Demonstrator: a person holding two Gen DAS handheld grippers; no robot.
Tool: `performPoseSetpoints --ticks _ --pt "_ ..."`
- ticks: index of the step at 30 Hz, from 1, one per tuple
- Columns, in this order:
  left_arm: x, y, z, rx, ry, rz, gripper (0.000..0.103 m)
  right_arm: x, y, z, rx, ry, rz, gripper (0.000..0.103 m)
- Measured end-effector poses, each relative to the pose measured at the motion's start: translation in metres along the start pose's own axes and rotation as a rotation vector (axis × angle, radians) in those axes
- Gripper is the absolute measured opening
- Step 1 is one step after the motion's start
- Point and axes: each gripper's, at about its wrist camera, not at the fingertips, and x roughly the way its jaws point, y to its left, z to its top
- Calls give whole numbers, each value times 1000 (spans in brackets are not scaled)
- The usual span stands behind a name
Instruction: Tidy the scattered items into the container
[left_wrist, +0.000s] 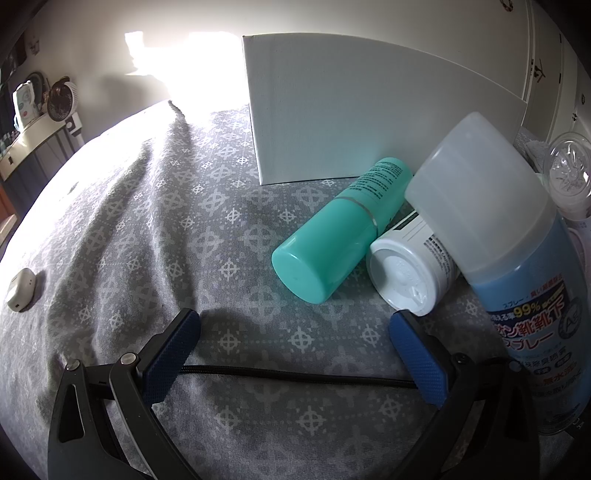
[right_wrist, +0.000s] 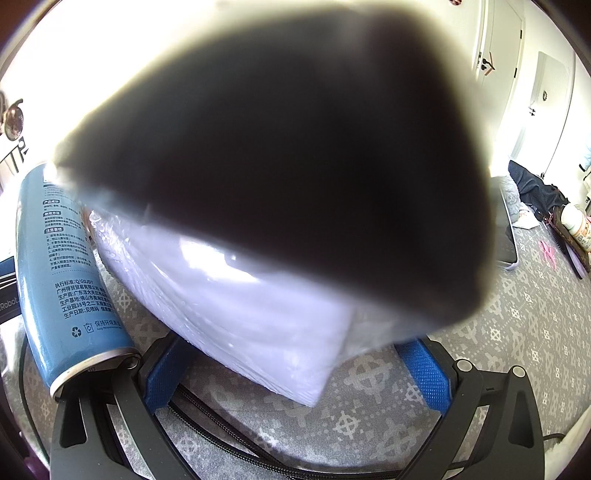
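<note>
- where the left wrist view looks across the bed cover (left_wrist: 155, 236), the left tool (left_wrist: 295, 332) hangs with its blue fingers (left_wrist: 171, 354) spread wide and nothing between them.
- a teal bottle (left_wrist: 340, 236) lies on its side on the grey patterned cover, its cap end toward the camera, just in front of a white box (left_wrist: 369, 110) that stands upright.
- a white jar (left_wrist: 410, 273) lies touching the teal bottle on its right, lid toward the camera, close to the left tool's right finger.
- a blue spray can (left_wrist: 532, 280) with a frosted cap leans over the jar at the right edge of the view; whether it touches the jar cannot be told.
- a clear plastic bottle (left_wrist: 570, 173) shows behind the can, partly hidden.
- a small white case (left_wrist: 20, 290) sits well apart near the left edge of the bed.
- a black cable (left_wrist: 295, 374) runs across the cover between the left tool's fingers.
- in the right wrist view the right tool (right_wrist: 295, 373) has its fingers on either side of a white plastic-wrapped pack (right_wrist: 240, 306); whether they press it cannot be told.
- a dark blurred shape (right_wrist: 288, 166) above the pack blocks most of that view.
- the blue spray can (right_wrist: 66, 273) lies just left of the pack, its metal base toward the camera.
</note>
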Motion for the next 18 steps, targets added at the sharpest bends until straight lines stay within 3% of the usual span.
performPoseSetpoints --ticks 9,18 --pt "0 0 0 0 1 0 103 26 5 -6 0 0 0 103" --pt "-1 0 0 0 0 0 103 26 6 -6 0 0 0 103"
